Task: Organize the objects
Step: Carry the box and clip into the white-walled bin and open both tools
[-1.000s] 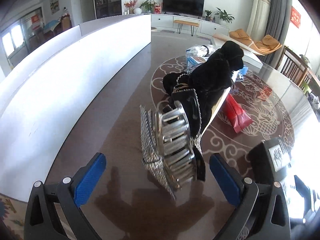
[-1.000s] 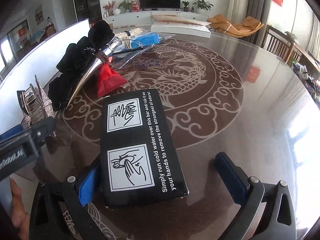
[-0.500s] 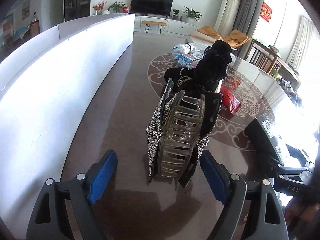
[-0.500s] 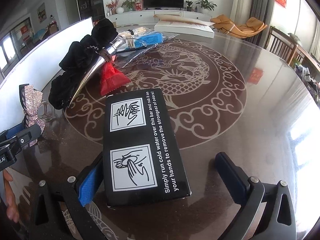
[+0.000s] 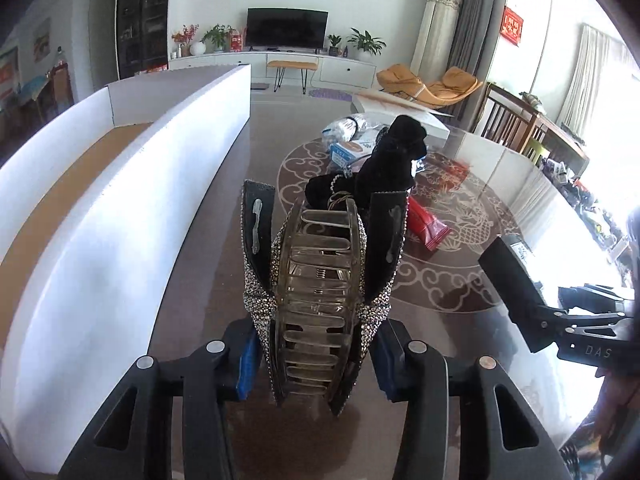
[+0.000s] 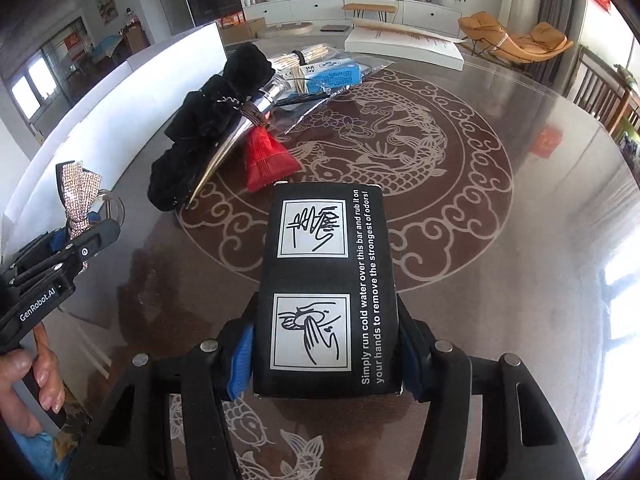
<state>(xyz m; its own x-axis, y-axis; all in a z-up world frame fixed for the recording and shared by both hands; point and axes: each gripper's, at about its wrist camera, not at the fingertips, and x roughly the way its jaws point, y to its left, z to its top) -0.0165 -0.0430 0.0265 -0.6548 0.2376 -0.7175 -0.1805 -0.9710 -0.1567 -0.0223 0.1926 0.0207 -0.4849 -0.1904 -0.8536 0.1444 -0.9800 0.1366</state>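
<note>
Pinching a rhinestone hair clip (image 5: 316, 300), the left gripper (image 5: 316, 354) just closed; right gripper (image 6: 326, 354) just clamped the black box (image 6: 326, 280), red packet (image 6: 268, 160) beyond.

We note a glossy, reflective counter (image 6: 520, 240), a matt black printed cardboard box (image 6: 326, 288), a translucent plastic hair claw (image 5: 316, 304) edged with glittering rhinestones, fuzzy black cloth (image 6: 208, 128), and a shiny red wrapper (image 6: 266, 158).
</note>
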